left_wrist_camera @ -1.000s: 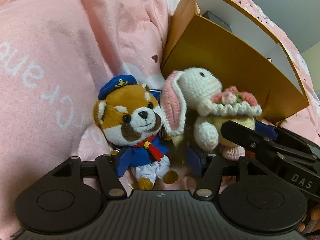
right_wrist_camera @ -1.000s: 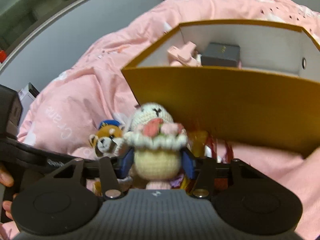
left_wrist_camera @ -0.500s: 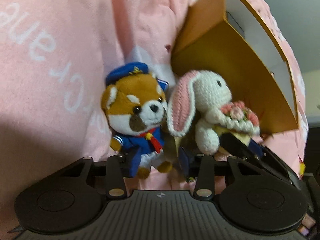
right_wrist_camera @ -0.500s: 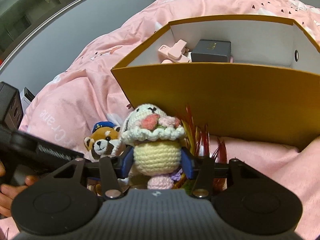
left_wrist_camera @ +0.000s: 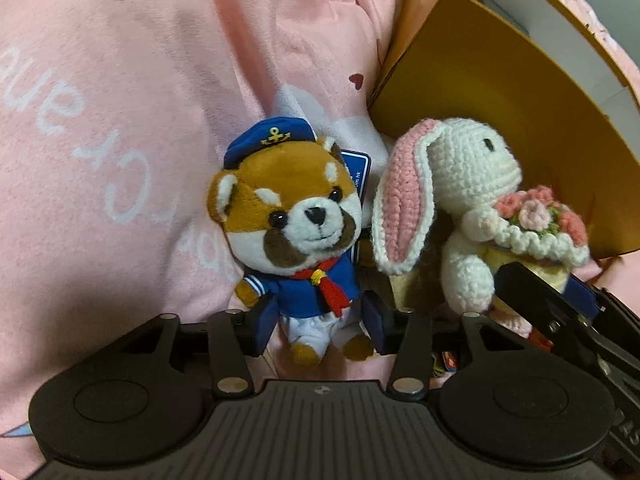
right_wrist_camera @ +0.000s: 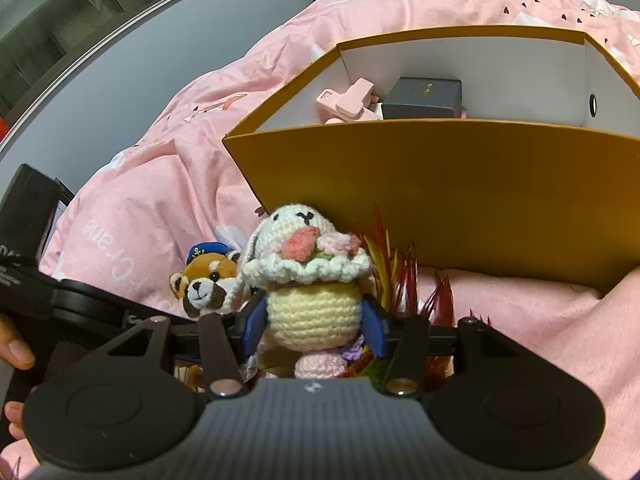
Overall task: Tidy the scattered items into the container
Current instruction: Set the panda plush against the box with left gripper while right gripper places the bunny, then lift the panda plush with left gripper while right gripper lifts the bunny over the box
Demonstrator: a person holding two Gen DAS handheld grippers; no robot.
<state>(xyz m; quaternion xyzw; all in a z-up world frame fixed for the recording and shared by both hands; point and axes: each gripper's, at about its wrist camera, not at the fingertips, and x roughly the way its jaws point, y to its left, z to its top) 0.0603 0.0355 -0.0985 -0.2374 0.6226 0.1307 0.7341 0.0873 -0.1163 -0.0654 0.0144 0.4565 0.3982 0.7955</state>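
The left gripper [left_wrist_camera: 318,322] points down at the red panda toy [left_wrist_camera: 298,232], which lies on the pink blanket [left_wrist_camera: 120,100] in the middle of the left wrist view; its jaws are opening, with the toy's lower body and legs between the two blue pads; the pads stand just beside the blue jacket, and I cannot tell if they touch it. The right gripper [right_wrist_camera: 314,326] is pinching the crocheted rabbit [right_wrist_camera: 312,280]; its jaws are about half spread and both blue pads press on the sides of the cream body, so the rabbit stands upright between them in the lower middle of the right wrist view, holding a small knitted bouquet.

The yellow box [right_wrist_camera: 460,196] stands behind the rabbit, in the upper right of both views; inside it a pink clip [right_wrist_camera: 348,100] and a dark small case [right_wrist_camera: 424,98] show above the front wall, and the floor of the box is hidden by that wall. The panda toy lies just to the left of the rabbit, outside the box; the rabbit's long ear almost touches its cheek.

Red and yellow spiky leaves [right_wrist_camera: 400,276] stick out behind the rabbit; their lower part is hidden by the right gripper. In the left wrist view the rabbit's feet are covered by the right gripper's black frame. At the left edge of the right wrist view some fingers [right_wrist_camera: 14,350] of a person hold the left gripper; the hand is cut off. The white letters on the blanket are upside down and hard to read.
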